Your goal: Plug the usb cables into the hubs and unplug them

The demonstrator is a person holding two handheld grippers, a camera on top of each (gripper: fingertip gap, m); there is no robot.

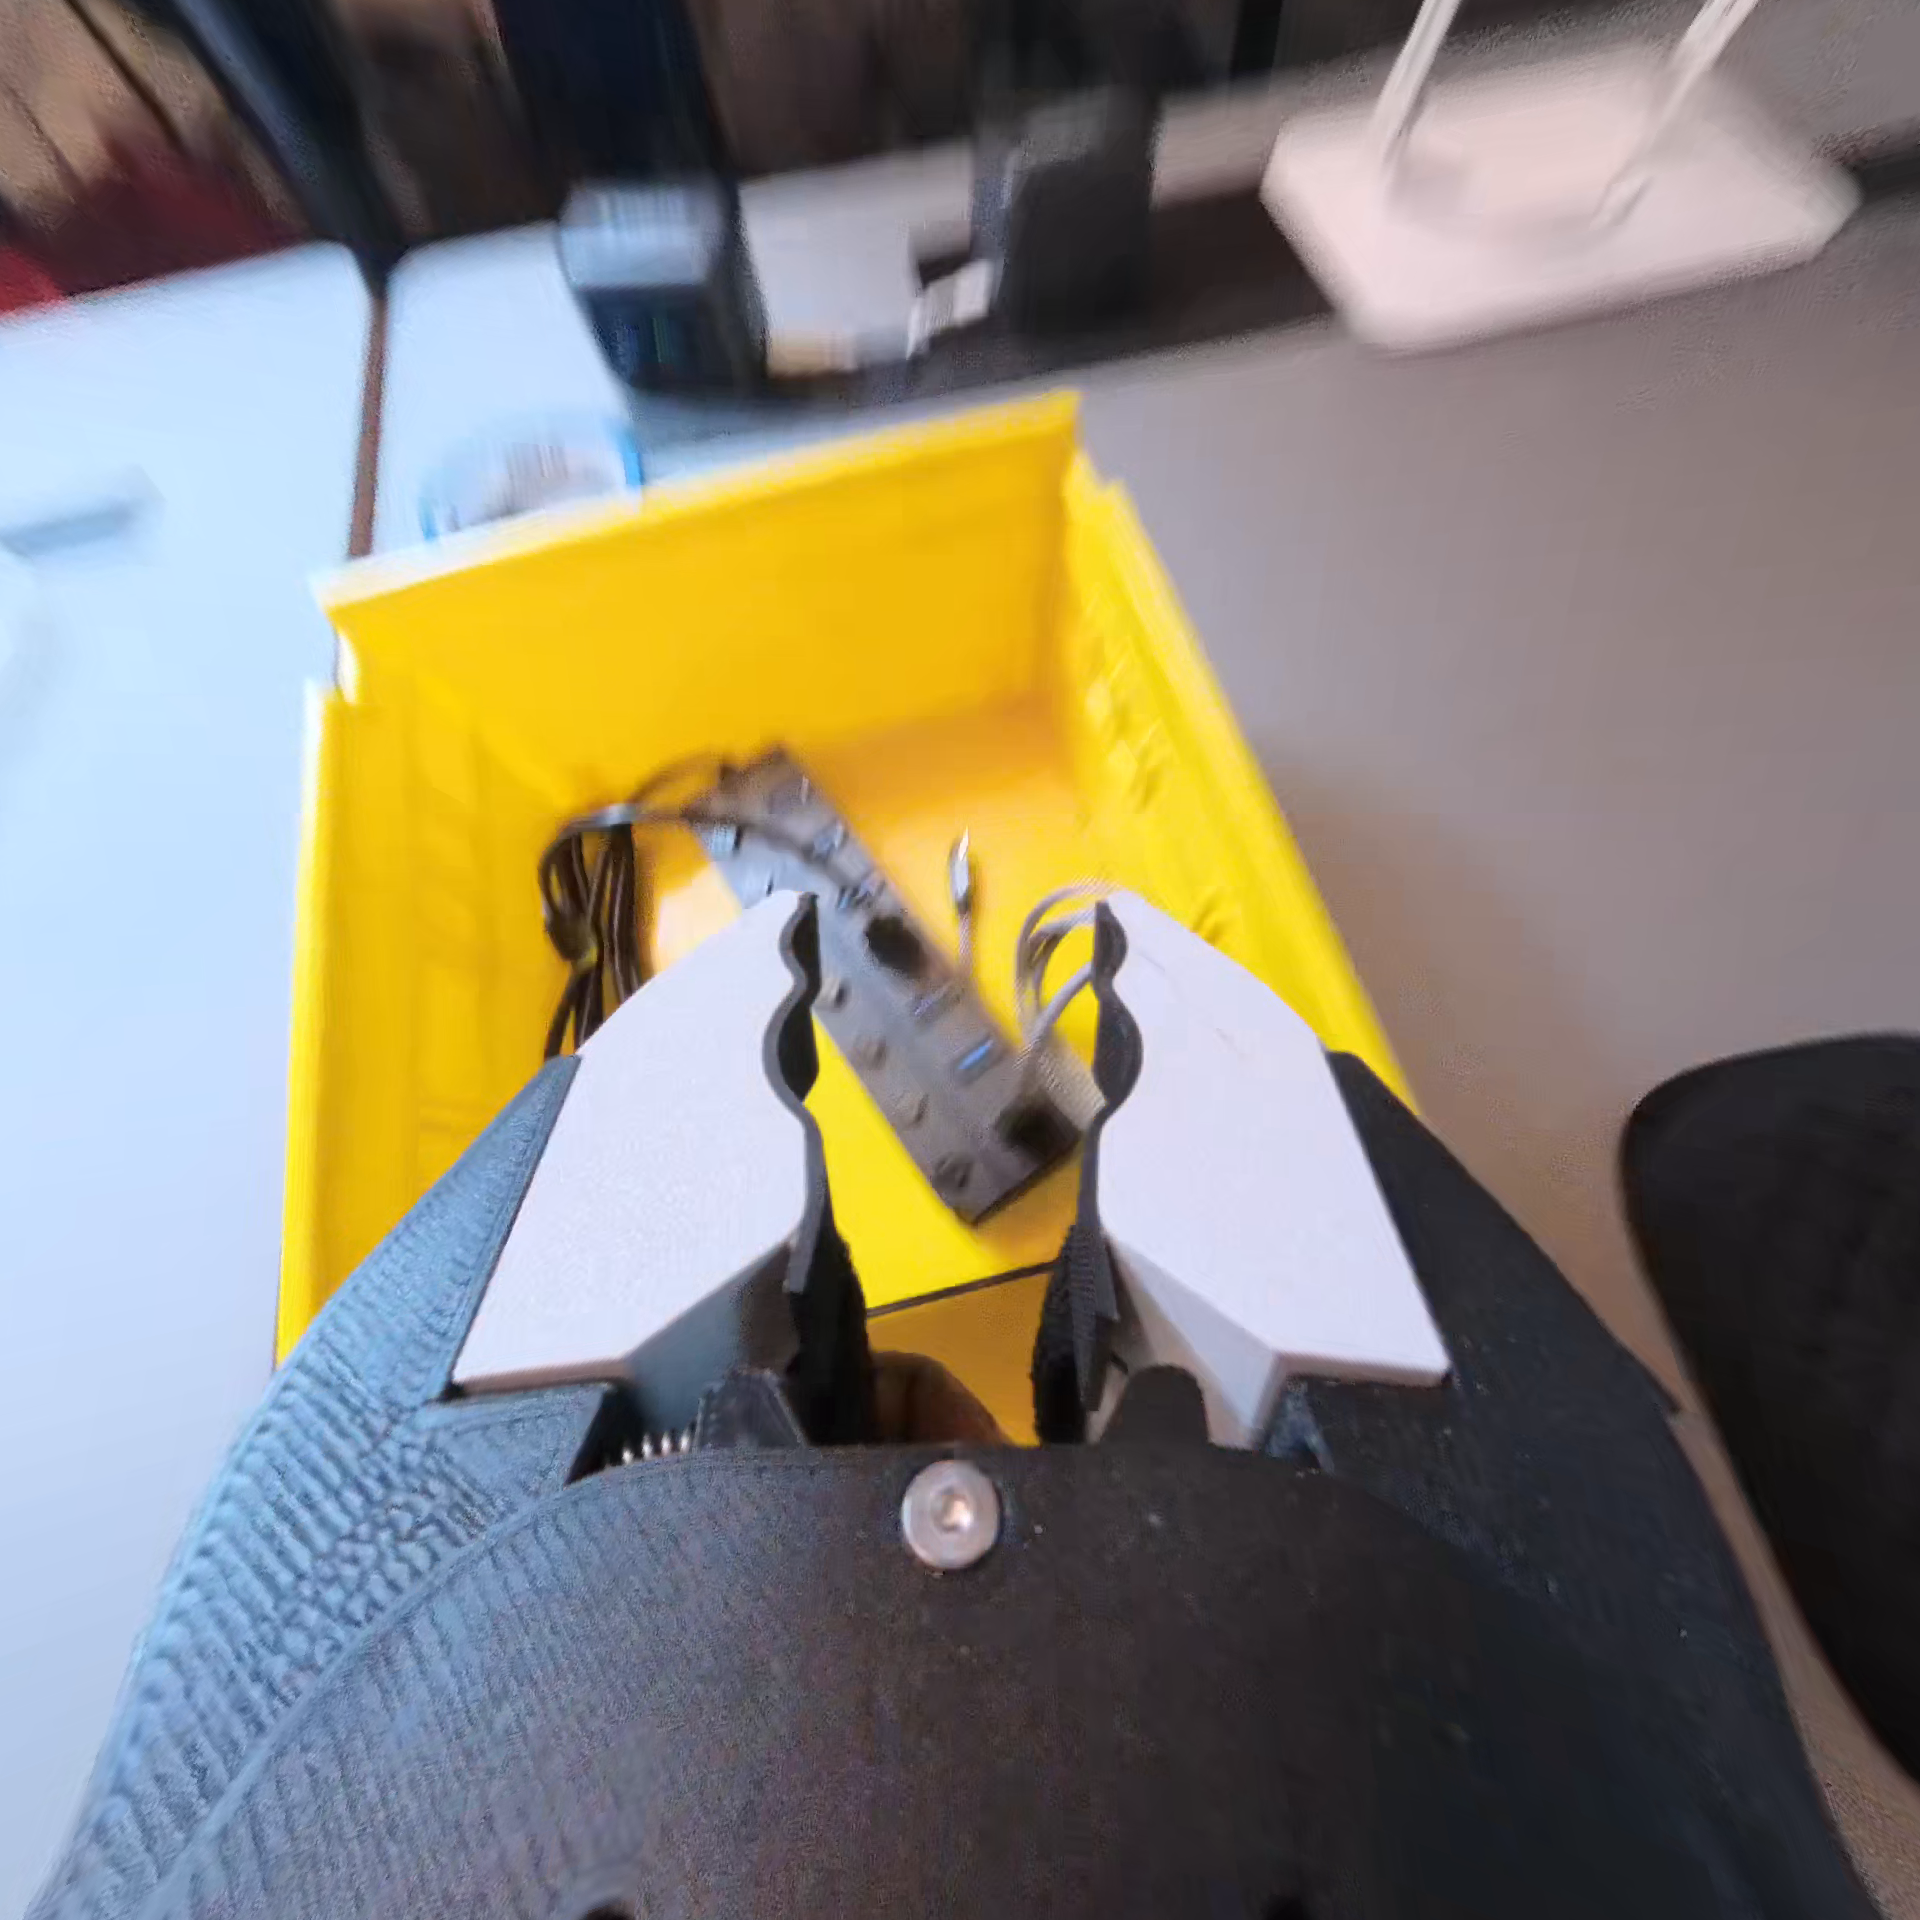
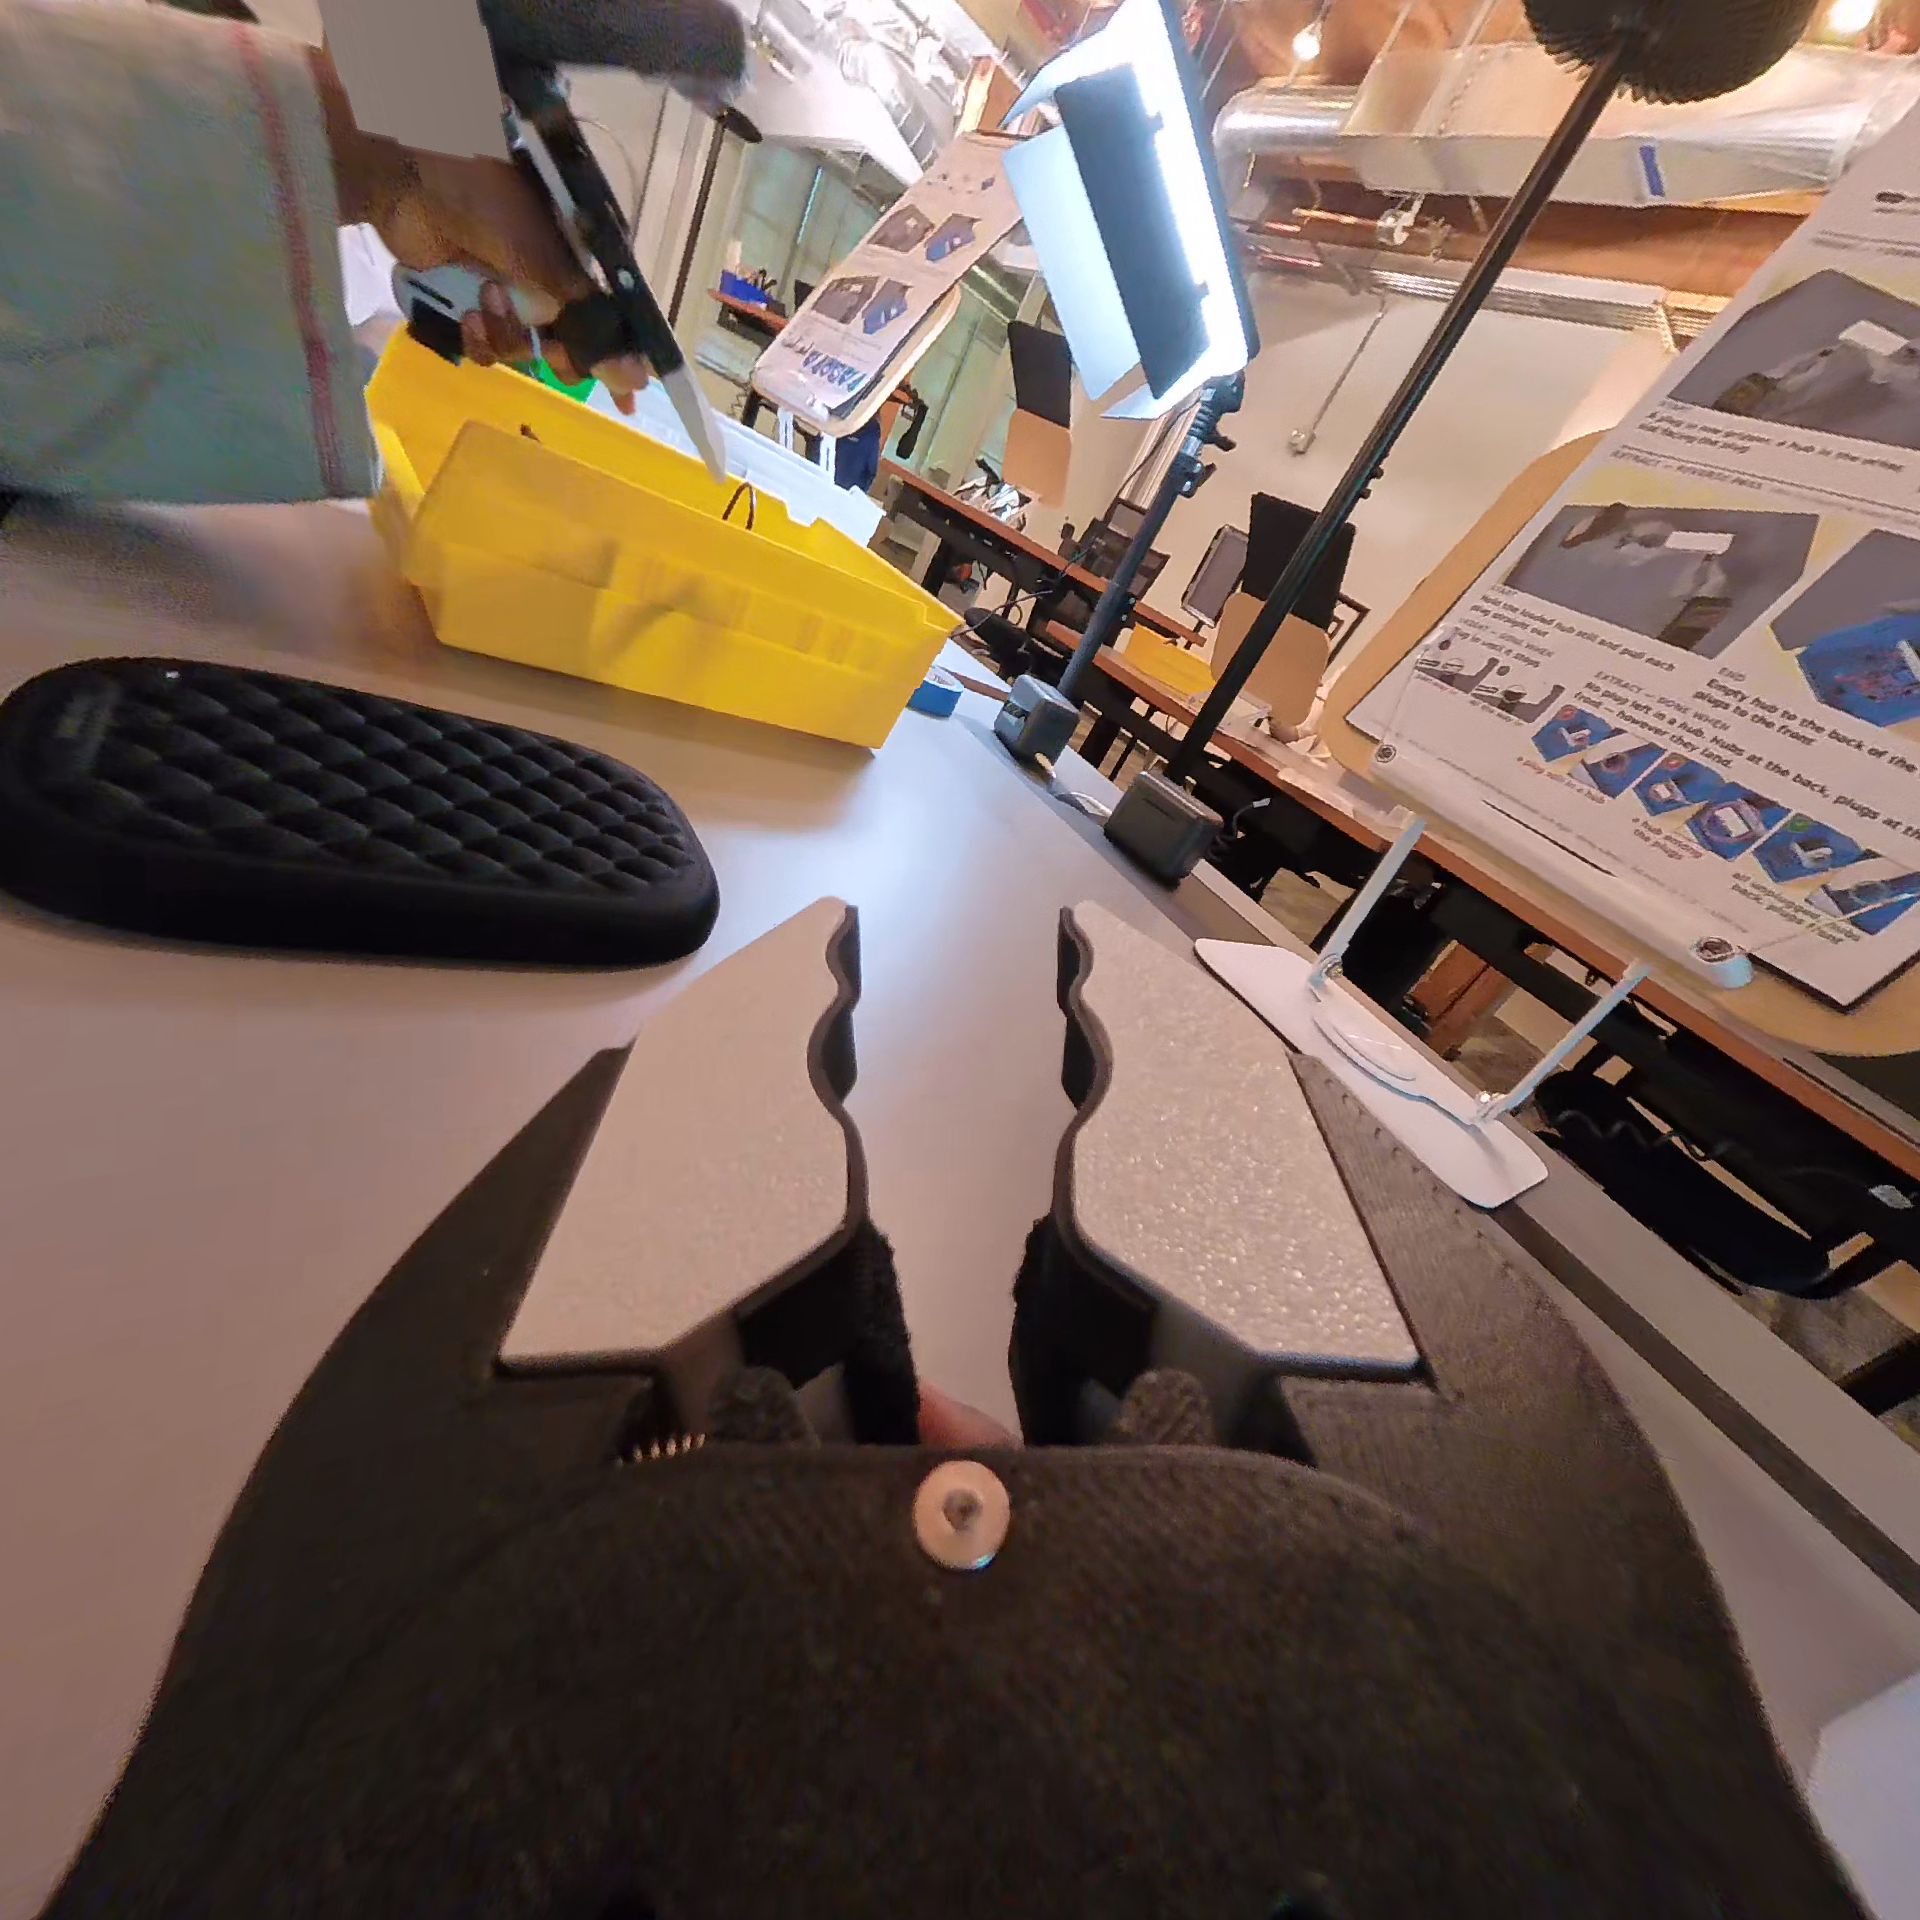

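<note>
In the left wrist view, the yellow bin (image 1: 582, 644) stands on the pale table (image 1: 135, 935). A bundle of black cable (image 1: 587, 914) lies at the left inside it. The dark USB hub (image 1: 935, 1039) lies on the bin floor, its long axis diagonal, from far left to near right. The left gripper (image 1: 951, 925) hangs above it with jaws apart, holding nothing. A grey cable (image 1: 1049, 956) curls just to the right of the hub. Further right lies a black quilted pad (image 2: 312, 800). The right gripper (image 2: 956, 935) is over bare table, jaws apart and empty.
</note>
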